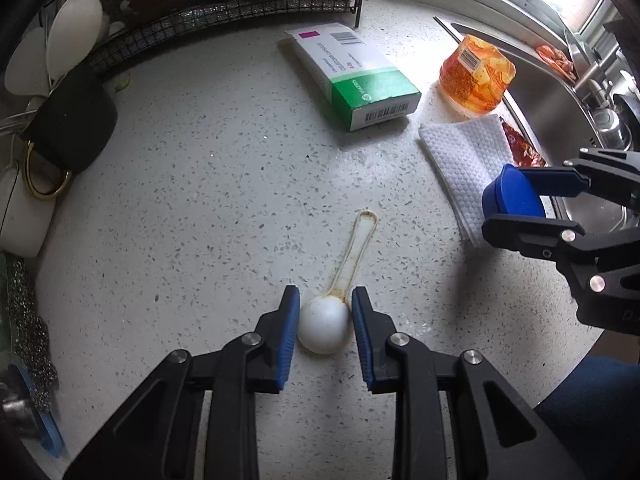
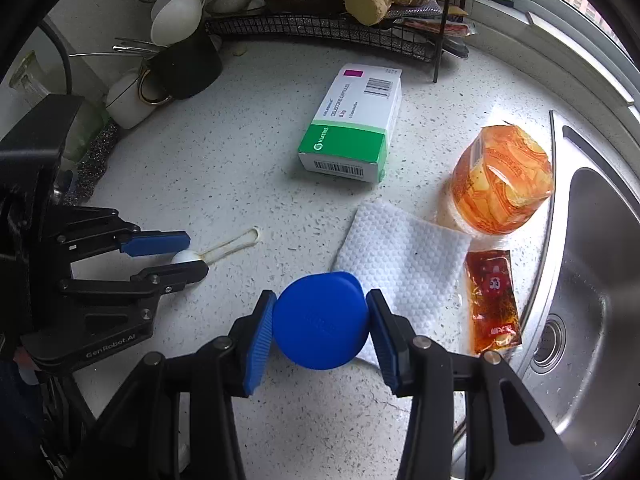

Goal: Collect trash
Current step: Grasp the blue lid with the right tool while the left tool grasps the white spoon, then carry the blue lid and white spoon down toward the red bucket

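Observation:
A stained white plastic spoon [image 1: 340, 292] lies on the speckled counter [image 1: 208, 184]. My left gripper [image 1: 325, 320] straddles its bowl, fingers close on both sides; whether they grip it I cannot tell. It also shows in the right wrist view [image 2: 188, 256] with the spoon [image 2: 232, 246]. My right gripper [image 2: 320, 324] is shut on a blue plastic lid [image 2: 320, 320], held above the counter; it shows in the left wrist view [image 1: 512, 196]. A white paper towel [image 2: 400, 256], a green-white medicine box [image 2: 352, 128], an orange snack cup [image 2: 504, 184] and a red sauce packet [image 2: 492, 300] lie on the counter.
A steel sink [image 2: 592, 280] is at the right. A black wire rack [image 2: 340, 28] with ginger stands at the back. A black utensil holder [image 2: 188, 60], a white cup [image 2: 128, 104] and steel wool [image 1: 32, 340] sit at the left.

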Action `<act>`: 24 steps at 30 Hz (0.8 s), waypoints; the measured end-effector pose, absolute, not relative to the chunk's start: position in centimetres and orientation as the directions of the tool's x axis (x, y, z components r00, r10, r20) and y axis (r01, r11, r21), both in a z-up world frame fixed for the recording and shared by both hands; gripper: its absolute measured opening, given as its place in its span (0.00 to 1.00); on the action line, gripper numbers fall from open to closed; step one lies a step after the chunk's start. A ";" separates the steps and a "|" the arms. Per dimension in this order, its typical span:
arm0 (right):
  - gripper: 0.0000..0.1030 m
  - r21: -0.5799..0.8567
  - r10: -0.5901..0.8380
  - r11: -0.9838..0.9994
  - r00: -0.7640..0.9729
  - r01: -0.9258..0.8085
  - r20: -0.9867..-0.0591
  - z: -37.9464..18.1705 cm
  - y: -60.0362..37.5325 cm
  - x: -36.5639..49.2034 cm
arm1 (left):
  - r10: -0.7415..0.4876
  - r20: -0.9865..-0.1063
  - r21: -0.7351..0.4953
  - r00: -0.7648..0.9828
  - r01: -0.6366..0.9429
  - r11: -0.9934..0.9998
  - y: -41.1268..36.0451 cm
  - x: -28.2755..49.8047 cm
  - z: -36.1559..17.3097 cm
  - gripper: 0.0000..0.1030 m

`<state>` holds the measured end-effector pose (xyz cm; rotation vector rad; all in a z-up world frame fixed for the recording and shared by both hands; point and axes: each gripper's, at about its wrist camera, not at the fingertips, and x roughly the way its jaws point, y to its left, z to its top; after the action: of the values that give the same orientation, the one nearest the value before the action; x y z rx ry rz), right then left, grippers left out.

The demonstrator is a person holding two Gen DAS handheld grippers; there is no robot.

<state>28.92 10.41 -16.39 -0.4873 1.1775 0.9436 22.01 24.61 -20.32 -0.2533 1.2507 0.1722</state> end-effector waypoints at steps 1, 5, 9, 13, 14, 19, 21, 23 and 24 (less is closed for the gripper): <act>0.42 0.140 0.368 0.545 0.086 -0.826 -0.926 -16.2 9.9 28.9 | -0.015 -0.948 -0.106 0.318 -0.271 0.957 24.4 21.8 -20.0 0.24; 0.42 0.138 0.380 0.553 0.101 -0.822 -0.920 -15.5 8.1 28.9 | -0.002 -0.942 -0.107 0.335 -0.296 0.949 23.3 21.3 -18.7 0.24; 0.42 0.138 0.398 0.559 0.118 -0.818 -0.910 -14.4 5.7 28.9 | 0.020 -0.934 -0.097 0.356 -0.308 0.947 21.8 20.6 -16.9 0.24; 0.42 0.141 0.422 0.558 0.134 -0.818 -0.897 -13.0 3.0 27.4 | 0.034 -0.925 -0.095 0.379 -0.316 0.944 19.3 19.7 -15.0 0.24; 0.42 0.142 0.428 0.556 0.136 -0.819 -0.894 -12.8 2.3 27.1 | 0.038 -0.923 -0.093 0.383 -0.318 0.944 18.5 19.4 -14.6 0.24; 0.42 0.147 0.457 0.537 0.141 -0.830 -0.878 -12.3 -2.1 24.8 | 0.073 -0.914 -0.079 0.398 -0.354 0.932 15.1 16.4 -12.6 0.23; 0.42 0.153 0.467 0.528 0.135 -0.836 -0.874 -12.1 -3.8 23.9 | 0.085 -0.910 -0.082 0.405 -0.378 0.922 13.2 15.1 -12.0 0.21; 0.42 0.153 0.484 0.511 0.136 -0.846 -0.865 -11.8 -5.7 22.8 | 0.092 -0.905 -0.091 0.416 -0.400 0.912 11.1 13.9 -11.4 0.13; 0.42 0.150 0.489 0.504 0.138 -0.850 -0.861 -11.8 -6.5 22.3 | 0.096 -0.902 -0.094 0.420 -0.409 0.907 10.0 13.3 -11.3 0.11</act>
<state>22.25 -6.46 -11.75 -0.4239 1.0333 1.0110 13.27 9.97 -11.26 -0.3223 1.0962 0.3235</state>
